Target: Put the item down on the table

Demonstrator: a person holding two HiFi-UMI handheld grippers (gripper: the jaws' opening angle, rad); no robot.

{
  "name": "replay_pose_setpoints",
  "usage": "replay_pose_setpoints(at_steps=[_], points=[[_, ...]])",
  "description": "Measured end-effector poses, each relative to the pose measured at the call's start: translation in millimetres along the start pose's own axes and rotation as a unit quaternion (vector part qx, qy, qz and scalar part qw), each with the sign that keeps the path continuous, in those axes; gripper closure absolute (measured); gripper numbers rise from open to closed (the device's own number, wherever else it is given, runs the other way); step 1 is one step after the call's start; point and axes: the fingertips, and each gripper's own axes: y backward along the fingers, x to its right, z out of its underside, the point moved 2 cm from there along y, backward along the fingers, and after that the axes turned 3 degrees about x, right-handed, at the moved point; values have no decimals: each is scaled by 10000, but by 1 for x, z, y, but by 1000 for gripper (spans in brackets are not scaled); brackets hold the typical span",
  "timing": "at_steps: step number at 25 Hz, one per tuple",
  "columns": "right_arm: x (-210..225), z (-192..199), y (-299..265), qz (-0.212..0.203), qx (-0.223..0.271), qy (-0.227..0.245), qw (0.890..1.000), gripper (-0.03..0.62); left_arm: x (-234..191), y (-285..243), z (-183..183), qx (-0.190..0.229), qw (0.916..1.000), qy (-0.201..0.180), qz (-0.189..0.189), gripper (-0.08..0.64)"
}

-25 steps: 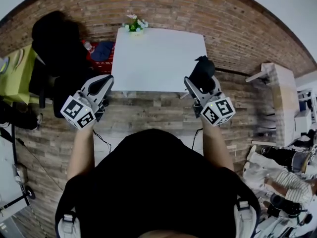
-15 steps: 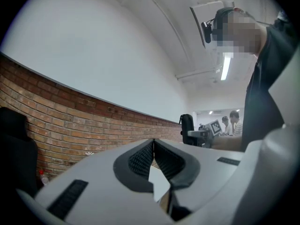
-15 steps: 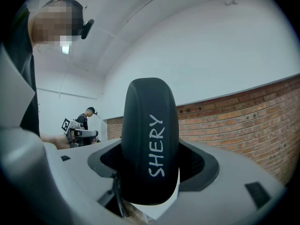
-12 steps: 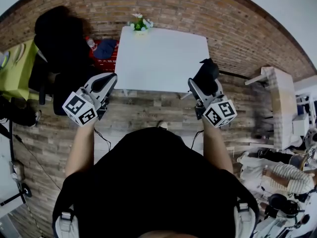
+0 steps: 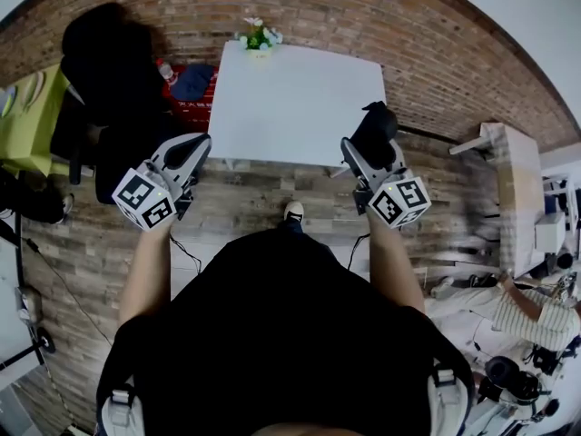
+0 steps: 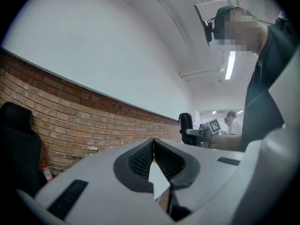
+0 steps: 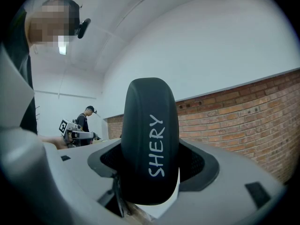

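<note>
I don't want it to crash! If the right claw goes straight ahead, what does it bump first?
Probably the brick wall. The right claw, gripping the black item, points level and seems higher than the white table, though depth is unclear.

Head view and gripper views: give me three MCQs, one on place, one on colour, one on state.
1. Where do the flowers stand?
A. far edge of the white table
B. near edge of it
C. on the floor

2. What colour is the item in the right gripper?
A. white
B. black
C. red

3. What state is the left gripper in?
A. shut on the item
B. wide open
C. shut, empty

Key:
1 A, the head view shows them at the table's far edge.
2 B, the right gripper view shows the item black, clamped between the pads.
3 C, the left gripper view shows its jaws meeting at the tips with nothing between.
</note>
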Motion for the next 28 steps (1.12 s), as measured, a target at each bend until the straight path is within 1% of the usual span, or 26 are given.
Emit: replay_pose_setpoints(at_steps=[7, 13, 21, 28], points=[[23, 3, -19, -99, -11, -76, 9999, 253, -14, -13, 5, -78, 9997, 86, -212, 546], [45, 11, -26, -180, -32, -173, 9997, 253, -17, -30, 13, -120, 9992, 162, -352, 546], [81, 17, -36, -235, -169, -174, 9994, 253, -27, -60, 32, -148, 9981, 273, -535, 546], [114, 18, -56, -379, -297, -295, 9984, 253, -39, -90, 35, -280, 9967, 344, -684, 546]])
